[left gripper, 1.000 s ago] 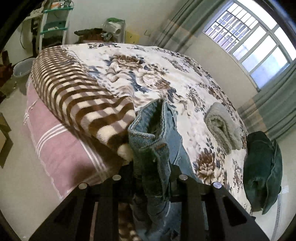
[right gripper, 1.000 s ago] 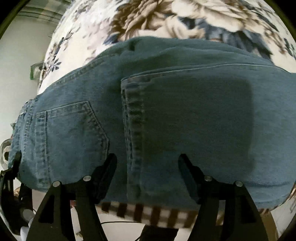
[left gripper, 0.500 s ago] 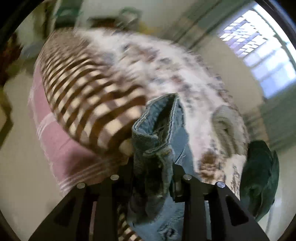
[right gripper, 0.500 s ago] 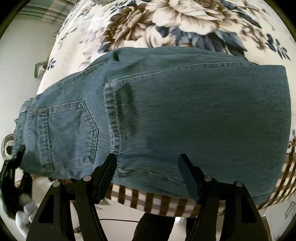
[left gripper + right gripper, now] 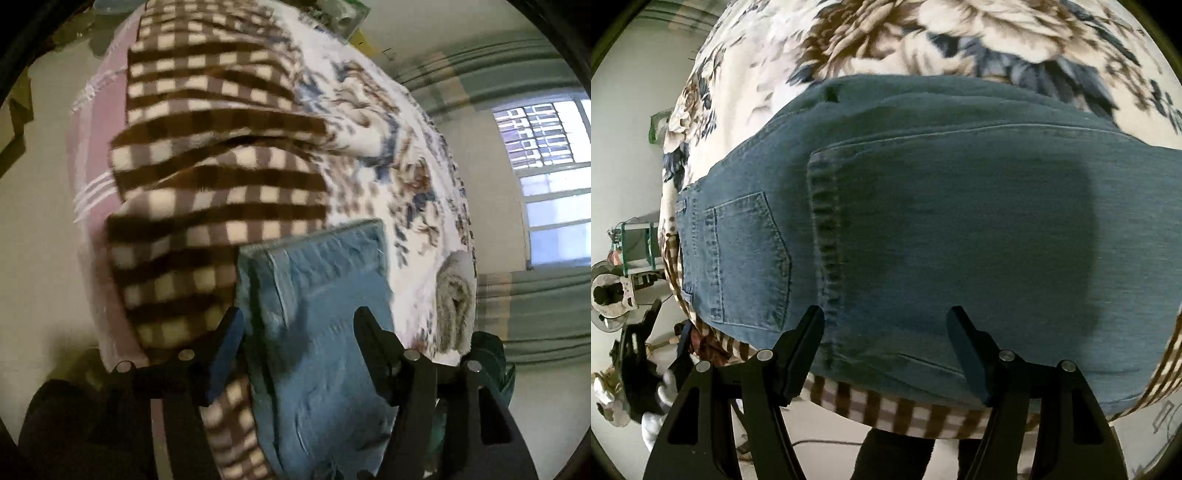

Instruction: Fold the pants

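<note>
The blue denim pants (image 5: 942, 229) lie folded flat on the bed's floral blanket (image 5: 923, 40), near the edge over a brown checked blanket (image 5: 879, 410). A back pocket (image 5: 746, 258) shows at their left end. My right gripper (image 5: 886, 325) is open, its fingers apart just above the near edge of the pants, holding nothing. In the left wrist view the pants (image 5: 325, 314) lie flat in front of my left gripper (image 5: 297, 325), which is open with fingers spread over the denim.
The brown checked blanket (image 5: 214, 177) drapes over the bed's side above a pink sheet (image 5: 92, 155). A rolled grey towel (image 5: 456, 299) lies on the bed to the right. A dark green garment (image 5: 495, 365) sits past it. A window (image 5: 546, 166) and curtains are behind.
My left gripper was shut on a bunched end of the pants; it has let go and opened, and the denim now lies flat. The right gripper stayed open over the pants.
</note>
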